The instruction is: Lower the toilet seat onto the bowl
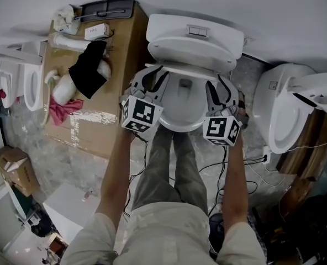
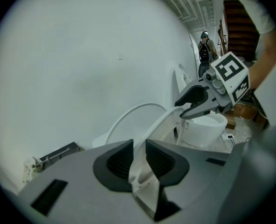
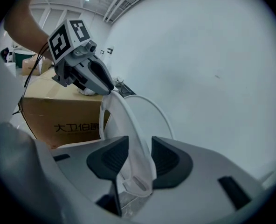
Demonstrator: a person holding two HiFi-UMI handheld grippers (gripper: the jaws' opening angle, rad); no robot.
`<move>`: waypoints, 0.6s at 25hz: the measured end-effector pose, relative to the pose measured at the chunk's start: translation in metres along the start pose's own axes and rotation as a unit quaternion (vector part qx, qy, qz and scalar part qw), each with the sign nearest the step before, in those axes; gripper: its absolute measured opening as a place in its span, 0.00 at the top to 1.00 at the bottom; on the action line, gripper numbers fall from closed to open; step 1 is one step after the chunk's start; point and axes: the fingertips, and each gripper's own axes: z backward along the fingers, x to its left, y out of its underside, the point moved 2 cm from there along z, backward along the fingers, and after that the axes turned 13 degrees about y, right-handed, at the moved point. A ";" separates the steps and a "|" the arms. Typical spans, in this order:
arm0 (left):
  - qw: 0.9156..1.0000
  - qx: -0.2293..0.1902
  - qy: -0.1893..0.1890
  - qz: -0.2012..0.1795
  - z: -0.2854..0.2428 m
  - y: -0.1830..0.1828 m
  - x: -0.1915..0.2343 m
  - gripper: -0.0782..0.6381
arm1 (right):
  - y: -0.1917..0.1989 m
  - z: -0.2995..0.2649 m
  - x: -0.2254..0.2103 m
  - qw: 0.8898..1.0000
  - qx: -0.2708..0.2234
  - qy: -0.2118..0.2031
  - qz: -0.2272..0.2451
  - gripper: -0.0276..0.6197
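Between our two claws sat the toilet seat, one side rim in each. The left claw was clamped on its rim. The right claw stood apart around the other side, pads not pressing as far as we could see. The seat was a smooth white ring w/ a thin edge, prob. plastic. From the head view it lay low over the bowl, approx. level, but contact we couldn't confirm. Lowering looked mostly done; left to do: settle it, let go. Beyond, the lid stood up against the tank.

Cardboard box left of toilet
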 end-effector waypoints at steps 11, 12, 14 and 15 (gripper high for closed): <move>1.000 0.014 0.015 -0.012 0.012 0.016 -0.020 0.71 | 0.007 0.021 0.017 0.999 0.014 -0.020 -0.024 0.81; 1.000 0.016 0.018 -0.014 0.013 0.018 -0.023 0.71 | 0.007 0.023 0.019 0.999 0.016 -0.018 -0.027 0.81; 0.999 0.019 0.024 -0.015 0.013 0.022 -0.028 0.71 | 0.009 0.029 0.023 0.999 0.020 -0.013 -0.033 0.80; 0.999 0.018 0.026 -0.013 0.014 0.025 -0.030 0.71 | 0.011 0.032 0.026 0.999 0.023 -0.010 -0.037 0.80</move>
